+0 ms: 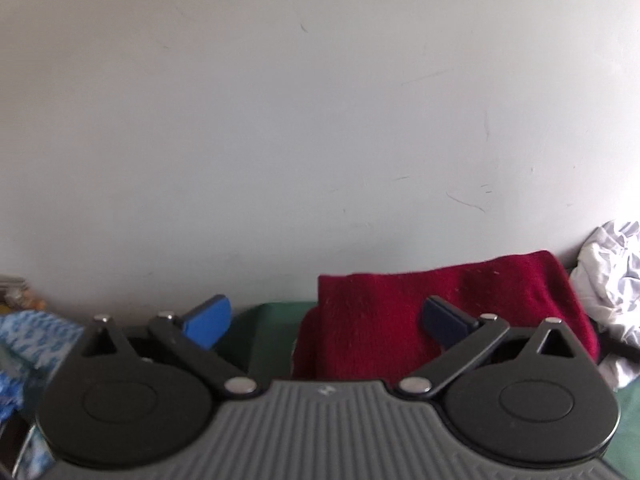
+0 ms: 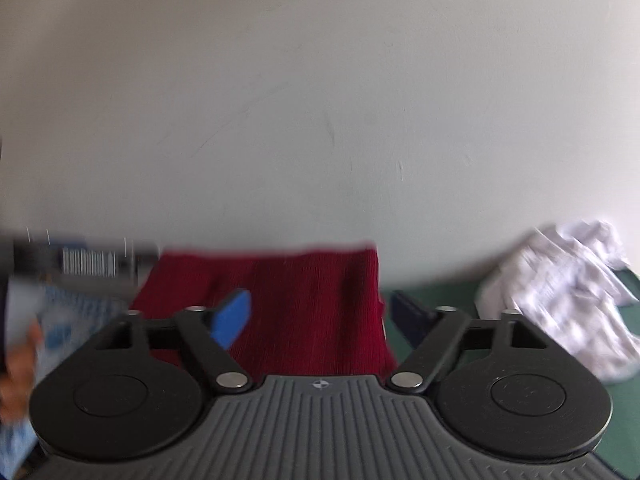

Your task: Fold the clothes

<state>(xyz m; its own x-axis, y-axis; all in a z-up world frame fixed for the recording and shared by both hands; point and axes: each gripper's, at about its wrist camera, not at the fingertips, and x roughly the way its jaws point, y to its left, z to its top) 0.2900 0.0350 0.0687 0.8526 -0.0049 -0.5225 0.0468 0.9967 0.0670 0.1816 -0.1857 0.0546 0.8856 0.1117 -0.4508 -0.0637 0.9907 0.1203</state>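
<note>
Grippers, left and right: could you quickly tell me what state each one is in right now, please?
Left gripper: open, holding nothing; the folded red garment lies beyond it.
Right gripper: open, holding nothing; red garment ahead.

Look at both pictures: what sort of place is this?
Probably a home laundry-folding spot: a folded red garment and a crumpled white garment lie on a green surface against a plain white wall.
</note>
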